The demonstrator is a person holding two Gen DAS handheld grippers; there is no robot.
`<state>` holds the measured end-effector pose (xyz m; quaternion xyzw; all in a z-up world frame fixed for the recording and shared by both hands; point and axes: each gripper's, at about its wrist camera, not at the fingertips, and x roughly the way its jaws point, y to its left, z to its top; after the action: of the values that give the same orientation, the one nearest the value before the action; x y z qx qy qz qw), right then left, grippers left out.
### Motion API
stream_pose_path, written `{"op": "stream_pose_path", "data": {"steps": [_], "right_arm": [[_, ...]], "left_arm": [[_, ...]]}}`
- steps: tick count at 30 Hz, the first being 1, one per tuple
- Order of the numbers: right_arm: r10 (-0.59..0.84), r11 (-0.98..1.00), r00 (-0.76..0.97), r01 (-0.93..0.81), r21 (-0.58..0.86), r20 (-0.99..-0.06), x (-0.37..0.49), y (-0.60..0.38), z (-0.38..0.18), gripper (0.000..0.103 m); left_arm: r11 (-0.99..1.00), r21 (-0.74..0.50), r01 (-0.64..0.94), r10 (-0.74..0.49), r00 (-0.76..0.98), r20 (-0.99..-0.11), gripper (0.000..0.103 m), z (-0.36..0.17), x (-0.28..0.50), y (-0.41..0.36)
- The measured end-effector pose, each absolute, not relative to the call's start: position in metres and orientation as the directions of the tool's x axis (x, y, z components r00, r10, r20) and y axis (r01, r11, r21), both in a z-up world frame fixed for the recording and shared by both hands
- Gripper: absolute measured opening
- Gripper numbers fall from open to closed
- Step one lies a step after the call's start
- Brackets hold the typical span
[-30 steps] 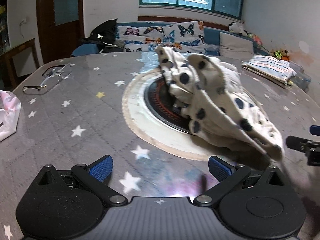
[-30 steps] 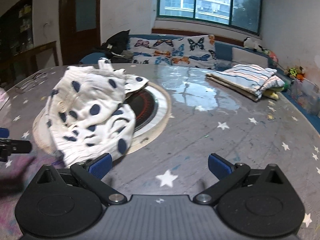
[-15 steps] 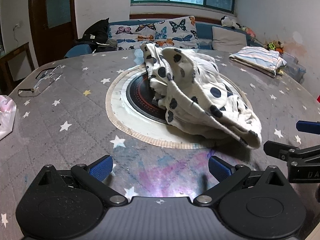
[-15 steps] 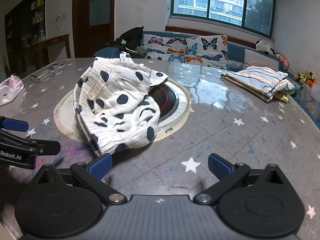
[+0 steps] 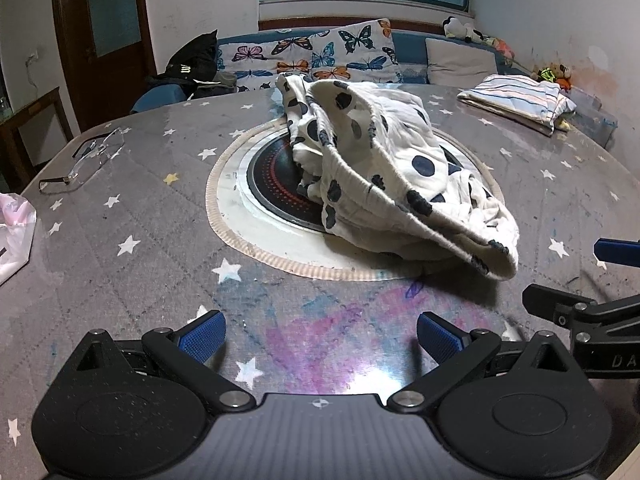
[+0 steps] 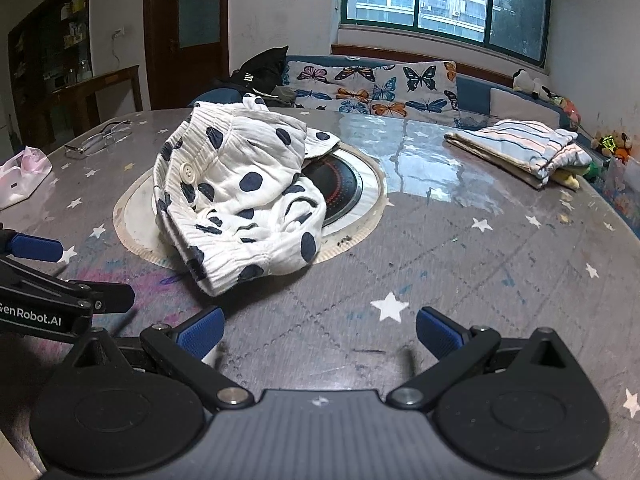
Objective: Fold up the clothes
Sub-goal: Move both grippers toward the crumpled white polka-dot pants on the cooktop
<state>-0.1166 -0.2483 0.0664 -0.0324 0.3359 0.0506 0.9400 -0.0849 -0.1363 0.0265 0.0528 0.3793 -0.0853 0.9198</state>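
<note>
Both claws hung low over the near edge of the table [image 5: 132,216], side by side and level, pointing across it toward the window. Left claw [image 5: 320,330]: blue pads spread wide, nothing between them. Right claw [image 6: 318,330]: the same, pads far apart and empty. Each claw showed at the edge of the other's view, so they sat close together, just short of the cloth and not touching it.

The spotted garment [image 6: 244,196], white with dark blue dots and a pale button, lay crumpled in a heap on the round burner plate [image 5: 276,184] set in the middle of the table, its near hem spilling over the plate's rim onto the star-patterned cover. A folded striped cloth [image 6: 520,148] sat at the far right. Glasses [image 5: 86,156] lay far left, a pink bag [image 5: 16,232] at the left edge.
</note>
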Motion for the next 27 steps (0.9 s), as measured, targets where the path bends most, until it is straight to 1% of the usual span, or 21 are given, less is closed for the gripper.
{"op": "stream_pose_path", "data": {"steps": [10,27], "right_arm": [[0.087,0.990,0.759,-0.140,-0.031,-0.645,-0.141,-0.262,0.074,0.103],[0.089,0.988,0.760,-0.151,-0.042,-0.644,-0.129,-0.260,0.072,0.103]], "left_arm": [[0.979,0.052,0.195,-0.101,0.698,-0.709,0.103,0.029,-0.083,-0.142],[0.979,0.060,0.195,-0.099,0.710,-0.697,0.103,0.039,-0.072,-0.144]]}}
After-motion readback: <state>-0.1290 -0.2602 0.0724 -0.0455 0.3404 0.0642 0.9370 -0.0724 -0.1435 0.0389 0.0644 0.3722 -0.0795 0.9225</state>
